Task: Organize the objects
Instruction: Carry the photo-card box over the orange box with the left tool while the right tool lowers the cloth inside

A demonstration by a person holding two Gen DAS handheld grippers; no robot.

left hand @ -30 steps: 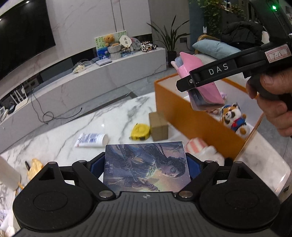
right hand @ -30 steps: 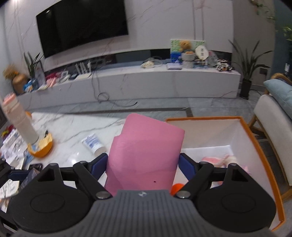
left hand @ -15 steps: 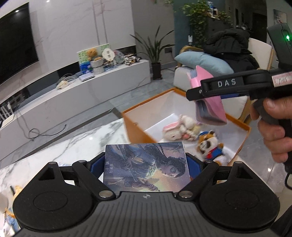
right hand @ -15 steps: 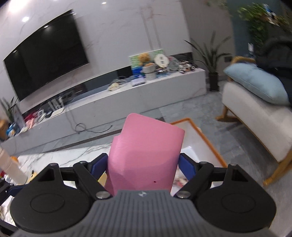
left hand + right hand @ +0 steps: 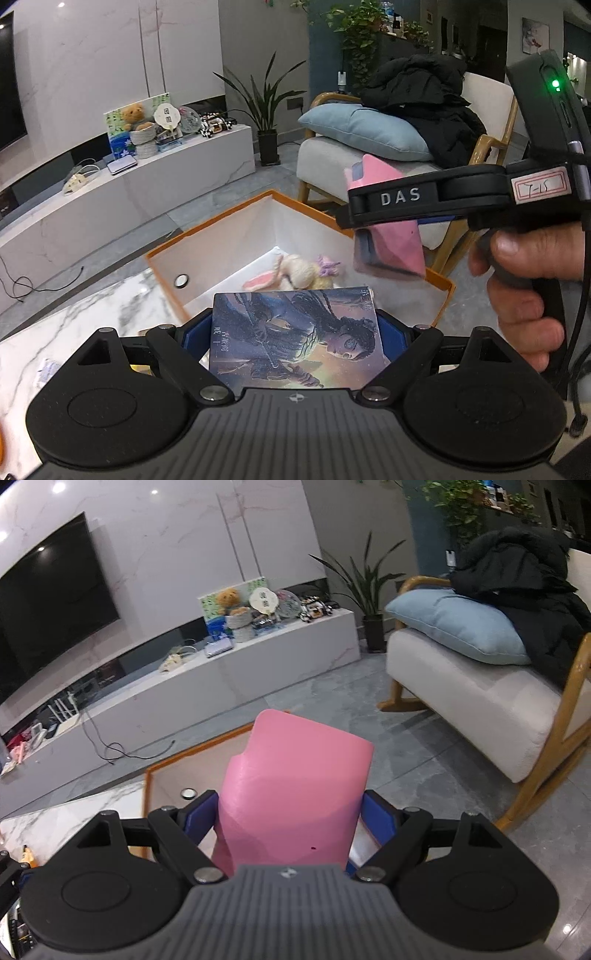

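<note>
Left wrist view: left gripper (image 5: 294,334) clamps a stiff, glossy, probably slippery illustrated book (image 5: 295,338) by its side edges; right gripper (image 5: 291,814) pinches a light pink folding case (image 5: 295,794) across its width, above the orange-rimmed white box (image 5: 236,236).

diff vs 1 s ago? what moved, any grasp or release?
Both grippers swung from over the marble table to the orange box, now over its opening. No grasp or release: left gripper stays shut on the illustrated book, right gripper on the pink case. The bunny plush lies in the box.
</note>
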